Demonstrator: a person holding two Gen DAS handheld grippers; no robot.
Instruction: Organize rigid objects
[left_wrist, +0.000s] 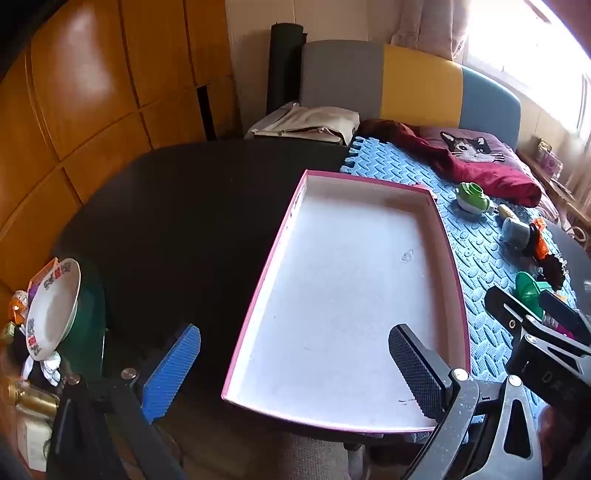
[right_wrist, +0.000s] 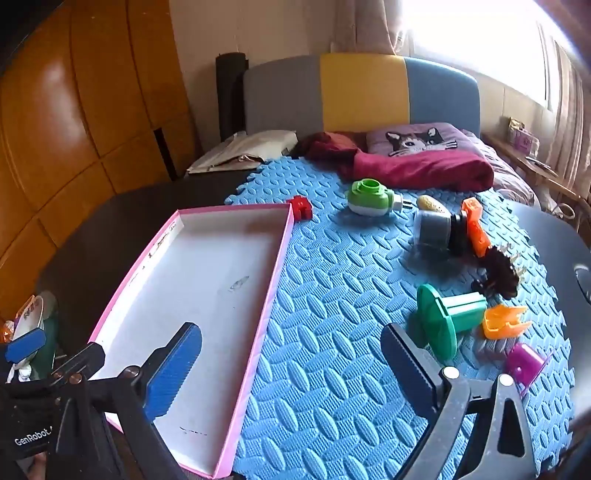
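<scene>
Tray (right_wrist: 207, 280): shallow pink-edged box with a white floor, nothing in it; it lies partly on the dark table (left_wrist: 177, 221) and partly on the blue foam mat (right_wrist: 332, 332), open side up, most likely the place meant to receive the toys.
Toys, far group: a red block (right_wrist: 300, 207) touching the tray's far corner; a light green plug-in gadget (right_wrist: 369, 197) and a small yellow piece (right_wrist: 430, 204) near the dark red cloth (right_wrist: 424, 170).
Toys, middle group: a grey cup (right_wrist: 432, 229) on its side, an orange piece (right_wrist: 476, 225) and a dark spiky toy (right_wrist: 498, 273), crowded close together.
Toys, near group: a green reel (right_wrist: 447, 321) on its side, an orange clip (right_wrist: 504, 321) just beside it, a purple piece (right_wrist: 524, 363) nearest the camera.
Left gripper (left_wrist: 295, 369): jaws spread wide with nothing between them, tilted down over the tray's near end; idle by the look of it.
Right gripper (right_wrist: 291, 369): jaws likewise spread and holding nothing, tilted down over the mat between tray and toys, the green reel just past its right finger; a likely first pick.
Progress: judged not begun, since every toy lies loose on the mat, outside the tray.
Bystanders: a patterned bowl (left_wrist: 53, 310) standing on edge by the table's left side.
</scene>
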